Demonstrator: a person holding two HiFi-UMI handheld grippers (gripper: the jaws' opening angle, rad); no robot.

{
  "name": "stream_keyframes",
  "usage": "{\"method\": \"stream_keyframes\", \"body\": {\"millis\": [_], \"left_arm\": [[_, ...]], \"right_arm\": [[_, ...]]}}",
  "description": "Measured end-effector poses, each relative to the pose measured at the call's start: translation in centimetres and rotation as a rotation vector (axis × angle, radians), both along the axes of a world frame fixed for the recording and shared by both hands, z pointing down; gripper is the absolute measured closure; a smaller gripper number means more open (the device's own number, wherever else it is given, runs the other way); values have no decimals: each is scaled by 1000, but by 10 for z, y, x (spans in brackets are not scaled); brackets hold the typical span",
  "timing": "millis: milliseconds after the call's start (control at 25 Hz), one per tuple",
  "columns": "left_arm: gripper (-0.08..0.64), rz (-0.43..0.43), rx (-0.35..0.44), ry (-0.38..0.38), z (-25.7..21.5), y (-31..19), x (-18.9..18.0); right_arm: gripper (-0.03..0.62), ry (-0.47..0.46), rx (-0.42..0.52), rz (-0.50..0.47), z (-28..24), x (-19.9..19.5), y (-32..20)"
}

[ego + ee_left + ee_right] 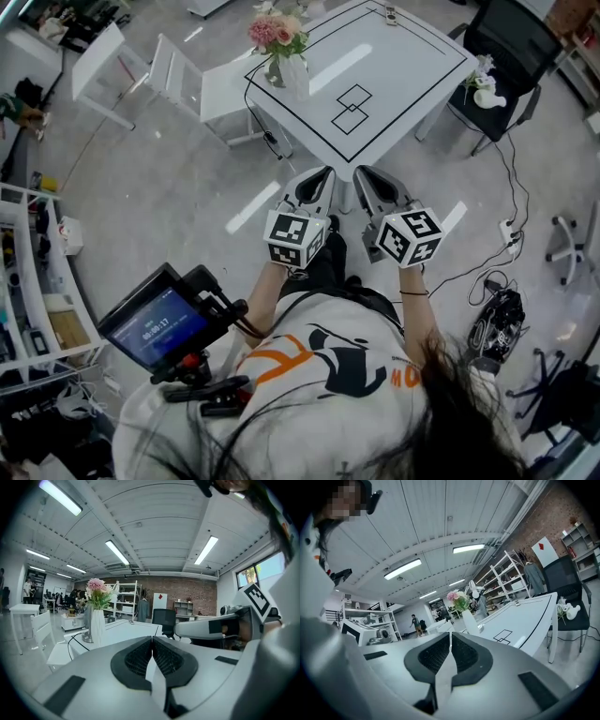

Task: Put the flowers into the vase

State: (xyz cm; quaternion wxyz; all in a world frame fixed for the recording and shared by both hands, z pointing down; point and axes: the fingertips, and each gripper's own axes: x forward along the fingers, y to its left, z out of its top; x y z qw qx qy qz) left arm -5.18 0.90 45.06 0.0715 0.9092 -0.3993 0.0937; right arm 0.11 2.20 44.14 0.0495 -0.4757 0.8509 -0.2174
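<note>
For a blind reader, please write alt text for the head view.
A person, seen from above, holds the left gripper and the right gripper, both shut and empty, before a white table. Pink flowers stand in a white vase on its left corner.

Ahead of my left hand-held gripper [326, 172] and right hand-held gripper [360, 172], the surface [403, 84] is bare across its middle and right side. The vase [293, 75] of flowers [277, 31] stands at its left edge, with a cable [251, 108] trailing off just beside it. A black chair [511, 47] blocks the right side, a white chair [183, 70] the left.
</note>
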Motion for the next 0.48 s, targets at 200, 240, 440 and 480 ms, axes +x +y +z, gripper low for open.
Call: {"method": "stream_keyframes", "body": {"millis": [200,240,440,480], "left_arm": [[549,6,-5,-9,6,14,-2],[549,6,-6,-9,7,13,-2],[548,11,-7,0,5,12,1],[549,13,-7,4,4,12,1]], "right_arm": [[566,16,8,-5,4,-7,12],[566,20,9,-7,4,-7,11],[569,44,25,3,1,-6,10],[572,49,30,5,0,-6,10]]}}
